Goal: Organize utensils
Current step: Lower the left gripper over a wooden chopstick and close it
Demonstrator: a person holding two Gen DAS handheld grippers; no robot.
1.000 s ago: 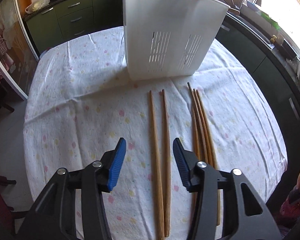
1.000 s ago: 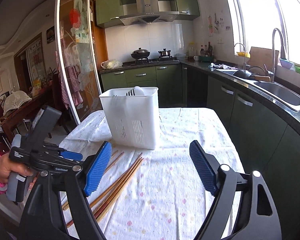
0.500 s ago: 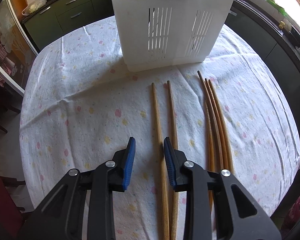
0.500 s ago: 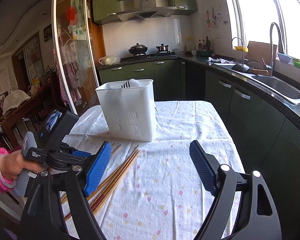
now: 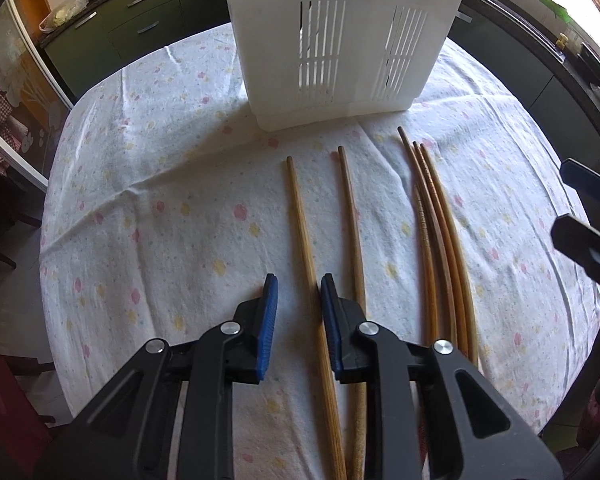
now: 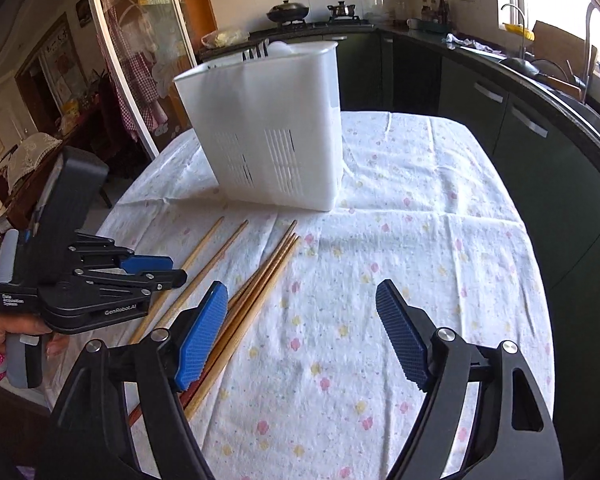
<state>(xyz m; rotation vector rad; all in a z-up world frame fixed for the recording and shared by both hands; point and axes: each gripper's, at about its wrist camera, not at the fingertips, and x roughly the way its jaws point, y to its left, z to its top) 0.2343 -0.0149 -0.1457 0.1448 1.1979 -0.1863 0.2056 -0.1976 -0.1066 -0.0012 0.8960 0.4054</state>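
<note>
Several wooden chopsticks lie lengthwise on the flowered tablecloth in front of a white slotted utensil holder. My left gripper is low over the cloth, its blue pads narrowly apart on either side of the leftmost chopstick; I cannot tell whether they touch it. A second chopstick lies just right of it, and a bundle of chopsticks lies farther right. My right gripper is wide open and empty above the cloth, its left pad over the bundle. The holder has utensils in it.
The table is round with a white flowered cloth. Dark green kitchen cabinets and a counter run along the right and the back. A glass sliding door stands to the left. The left gripper shows in the right wrist view.
My left gripper has narrowed from wide open, come down and moved forward, and now straddles the leftmost chopstick. My right gripper has dipped and moved toward the chopstick bundle, still wide open.
</note>
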